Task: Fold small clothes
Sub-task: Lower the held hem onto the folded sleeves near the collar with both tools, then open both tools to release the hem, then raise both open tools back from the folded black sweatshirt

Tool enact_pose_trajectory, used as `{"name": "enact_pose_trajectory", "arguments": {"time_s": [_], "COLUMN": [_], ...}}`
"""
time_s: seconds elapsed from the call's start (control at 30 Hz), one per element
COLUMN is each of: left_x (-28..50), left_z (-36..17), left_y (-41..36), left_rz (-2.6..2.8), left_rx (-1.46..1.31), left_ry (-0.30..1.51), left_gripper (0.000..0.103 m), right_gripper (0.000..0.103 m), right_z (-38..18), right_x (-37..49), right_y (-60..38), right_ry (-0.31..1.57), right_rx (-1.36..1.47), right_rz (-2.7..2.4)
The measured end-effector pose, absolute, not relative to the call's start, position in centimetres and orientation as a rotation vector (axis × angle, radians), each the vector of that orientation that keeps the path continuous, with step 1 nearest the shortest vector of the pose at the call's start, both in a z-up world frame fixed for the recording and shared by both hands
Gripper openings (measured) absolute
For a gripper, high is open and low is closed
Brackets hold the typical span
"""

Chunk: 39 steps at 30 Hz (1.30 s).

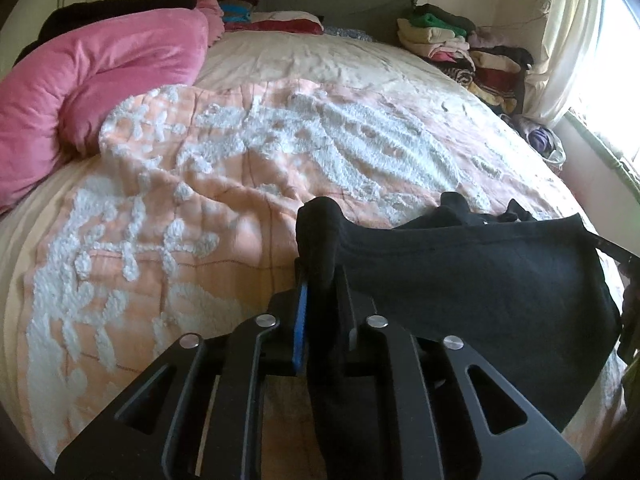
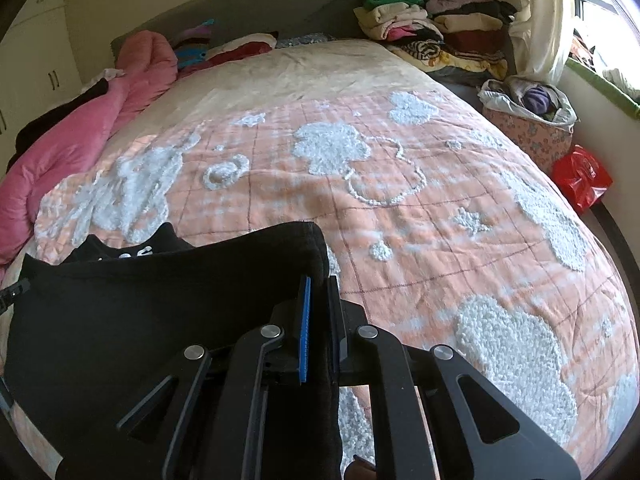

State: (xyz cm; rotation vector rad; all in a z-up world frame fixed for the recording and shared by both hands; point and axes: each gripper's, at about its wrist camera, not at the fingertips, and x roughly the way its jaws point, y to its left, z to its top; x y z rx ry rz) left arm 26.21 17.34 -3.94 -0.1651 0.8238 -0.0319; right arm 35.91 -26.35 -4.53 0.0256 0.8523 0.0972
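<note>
White marks on black garment (image 2: 120,320), illegible

No readable text, label, brand, number or sign is found in either view. White marks are seen on the black garment (image 2: 132,256) in the right wrist view, near its upper edge, but they are too small and partly hidden, so no letters can be made out.
</note>
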Motion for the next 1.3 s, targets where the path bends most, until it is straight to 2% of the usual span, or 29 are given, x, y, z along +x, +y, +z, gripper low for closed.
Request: {"name": "enact_pose_trajectory", "arguments": {"time_s": [0.07, 0.13, 0.2, 0.43, 0.5, 0.6, 0.67, 0.77, 0.87, 1.3], "left_x": [26.1, 25.7, 25.1, 22.7, 21.7, 20.9, 20.6, 19.6, 18.7, 17.1], "left_z": [-3.9, -3.5, -2.9, -1.5, -1.4, -1.5, -1.5, -1.0, -0.7, -2.7], "left_y": [17.3, 17.2, 17.0, 15.6, 14.8, 13.8, 13.2, 12.5, 11.9, 10.7], "left_rz": [-0.03, -0.031, -0.037, -0.077, -0.114, -0.157, -0.171, -0.183, -0.19, -0.193], "left_rx": [-0.161, -0.159, -0.155, -0.142, -0.142, -0.156, -0.16, -0.159, -0.149, -0.126], "left_ry": [0.819, 0.808, 0.793, 0.774, 0.783, 0.808, 0.812, 0.808, 0.804, 0.893], "left_gripper": [0.011, 0.014, 0.02, 0.042, 0.049, 0.052, 0.065, 0.068, 0.076, 0.076], "right_gripper": [0.008, 0.013, 0.026, 0.057, 0.059, 0.06, 0.062, 0.067, 0.071, 0.071], "right_z": [-4.7, -4.8, -4.6, -2.5, -1.8, -1.3, -1.1, -0.8, -0.6, -2.3], "right_x": [35.8, 35.6, 35.3, 32.4, 31.2, 29.9, 29.1, 28.1, 27.0, 23.9], "right_y": [-26.4, -26.6, -26.9, -27.0, -26.5, -25.3, -24.3, -23.3, -22.6, -20.9], "right_ry": [0.86, 0.864, 0.866, 0.822, 0.816, 0.817, 0.824, 0.823, 0.815, 0.853], "right_rx": [0.022, 0.025, 0.046, 0.097, 0.104, 0.087, 0.071, 0.055, 0.052, 0.03], "right_rz": [0.087, 0.082, 0.076, 0.126, 0.164, 0.212, 0.24, 0.264, 0.287, 0.296]}}
